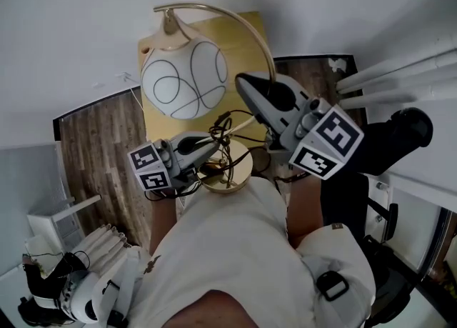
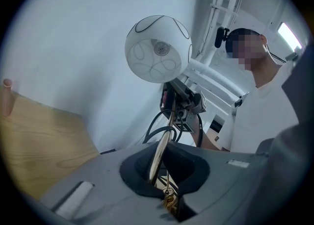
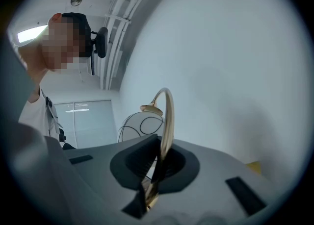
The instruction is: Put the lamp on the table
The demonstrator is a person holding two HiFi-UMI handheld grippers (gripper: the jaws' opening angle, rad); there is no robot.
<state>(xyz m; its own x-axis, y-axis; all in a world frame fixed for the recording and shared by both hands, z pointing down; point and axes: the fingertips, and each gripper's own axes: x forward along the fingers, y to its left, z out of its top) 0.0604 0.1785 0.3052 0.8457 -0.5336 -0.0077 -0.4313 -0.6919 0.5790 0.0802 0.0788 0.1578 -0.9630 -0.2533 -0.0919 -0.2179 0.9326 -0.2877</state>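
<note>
The lamp has a white globe shade [image 1: 184, 80] with black line loops, a curved gold stem [image 1: 243, 23] and a round gold base [image 1: 230, 168], and it is held in the air over the floor. My left gripper [image 1: 213, 148] is shut on the lower stem just above the base, and the rod [image 2: 161, 153] runs between its jaws [image 2: 164, 170]. My right gripper [image 1: 251, 89] is shut on the stem higher up, where the arch [image 3: 168, 121] rises out of its jaws [image 3: 154, 170]. The light wooden table [image 1: 246, 41] lies beyond the lamp, against the white wall.
A black cable [image 1: 221, 128] is bunched around the stem above the base. Dark wood floor [image 1: 100, 155] lies to the left and white pipes [image 1: 400, 76] to the right. White items [image 1: 53, 226] sit at the lower left. The table top [image 2: 39, 140] also shows in the left gripper view.
</note>
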